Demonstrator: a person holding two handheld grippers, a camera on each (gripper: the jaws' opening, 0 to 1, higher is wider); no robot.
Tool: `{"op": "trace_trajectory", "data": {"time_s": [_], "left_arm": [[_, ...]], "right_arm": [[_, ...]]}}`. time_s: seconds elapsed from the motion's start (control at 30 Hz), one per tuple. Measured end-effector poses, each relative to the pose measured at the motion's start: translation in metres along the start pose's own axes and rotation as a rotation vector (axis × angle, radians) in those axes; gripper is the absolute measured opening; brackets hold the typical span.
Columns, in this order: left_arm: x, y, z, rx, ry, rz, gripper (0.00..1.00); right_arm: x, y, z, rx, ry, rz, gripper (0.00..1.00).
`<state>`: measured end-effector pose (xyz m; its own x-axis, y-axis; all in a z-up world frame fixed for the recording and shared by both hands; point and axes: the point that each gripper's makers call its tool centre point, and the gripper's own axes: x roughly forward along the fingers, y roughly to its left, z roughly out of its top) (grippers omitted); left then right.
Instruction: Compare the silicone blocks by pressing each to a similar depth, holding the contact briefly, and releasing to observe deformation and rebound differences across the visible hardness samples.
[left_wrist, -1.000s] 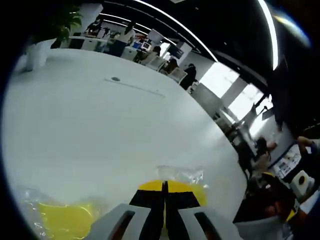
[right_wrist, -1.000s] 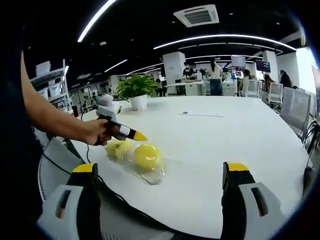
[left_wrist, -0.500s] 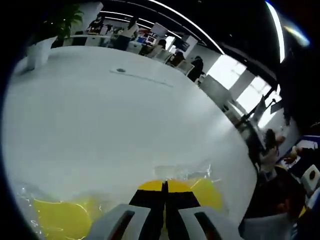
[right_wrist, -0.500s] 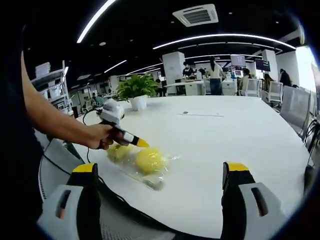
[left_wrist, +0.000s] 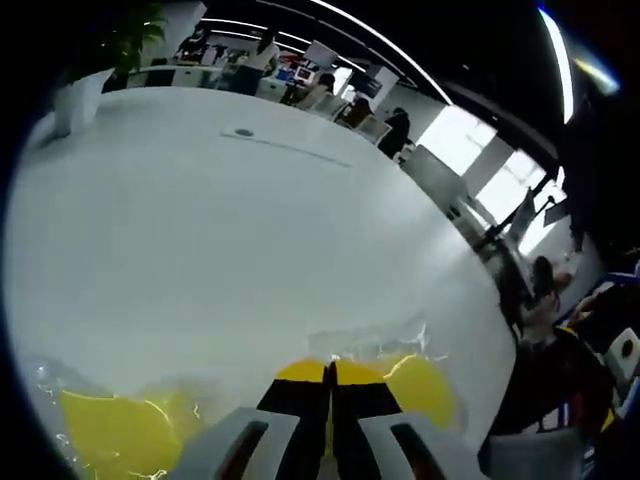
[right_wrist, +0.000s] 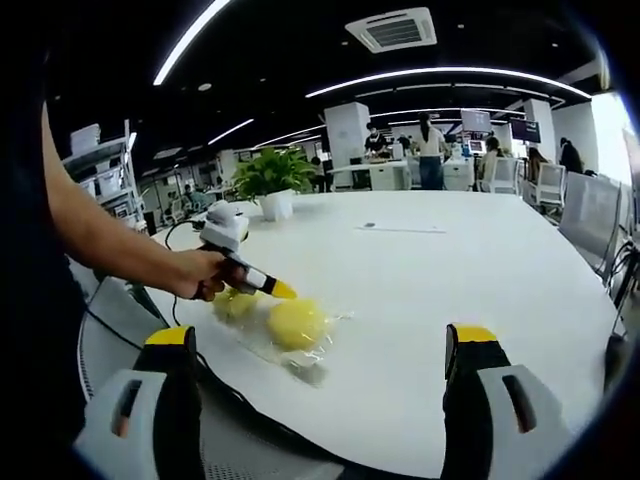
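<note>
Hovering our left gripper (right_wrist: 281, 292) with its yellow-tipped jaws clenched together on nothing, we sit between the two bagged yellow silicone blocks: the round block (right_wrist: 296, 323) nearest the table (right_wrist: 480, 270) edge and the paler block (right_wrist: 235, 303) just beside it. Our right gripper (right_wrist: 320, 400) waits low with jaws spread wide. We judge a press is pending; next, lower the tips squarely onto one block. Beyond stands a potted plant (right_wrist: 272, 180).
</note>
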<state>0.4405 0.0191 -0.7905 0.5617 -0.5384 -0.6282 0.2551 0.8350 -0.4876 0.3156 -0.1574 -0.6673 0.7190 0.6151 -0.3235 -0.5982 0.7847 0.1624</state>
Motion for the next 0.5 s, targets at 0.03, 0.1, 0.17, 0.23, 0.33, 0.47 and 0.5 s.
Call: {"op": "trace_trajectory", "data": {"time_s": [0.03, 0.1, 0.17, 0.23, 0.33, 0.47, 0.5], "left_arm": [[0.000, 0.000, 0.000, 0.004, 0.001, 0.002, 0.00], [0.001, 0.001, 0.000, 0.017, 0.003, 0.007, 0.00], [0.000, -0.001, 0.001, 0.026, -0.005, 0.002, 0.00], [-0.002, -0.002, 0.003, 0.044, -0.009, 0.001, 0.04], [-0.005, -0.002, 0.016, 0.115, -0.084, -0.006, 0.32], [-0.024, -0.001, 0.038, 0.125, -0.192, -0.032, 0.64], [-0.028, -0.003, 0.042, 0.131, -0.210, -0.051, 0.70]], "right_arm": [[0.001, 0.001, 0.000, 0.001, 0.001, 0.002, 0.97], [0.003, 0.002, -0.001, -0.003, 0.002, 0.007, 0.97], [0.004, 0.004, -0.001, -0.003, 0.003, 0.010, 0.97], [0.005, 0.004, -0.001, -0.004, 0.003, 0.012, 0.97], [0.006, 0.004, -0.003, -0.002, 0.007, 0.010, 0.97], [0.010, -0.001, -0.008, -0.041, 0.040, -0.019, 0.97], [0.011, -0.002, -0.008, -0.039, 0.039, -0.018, 0.97]]}}
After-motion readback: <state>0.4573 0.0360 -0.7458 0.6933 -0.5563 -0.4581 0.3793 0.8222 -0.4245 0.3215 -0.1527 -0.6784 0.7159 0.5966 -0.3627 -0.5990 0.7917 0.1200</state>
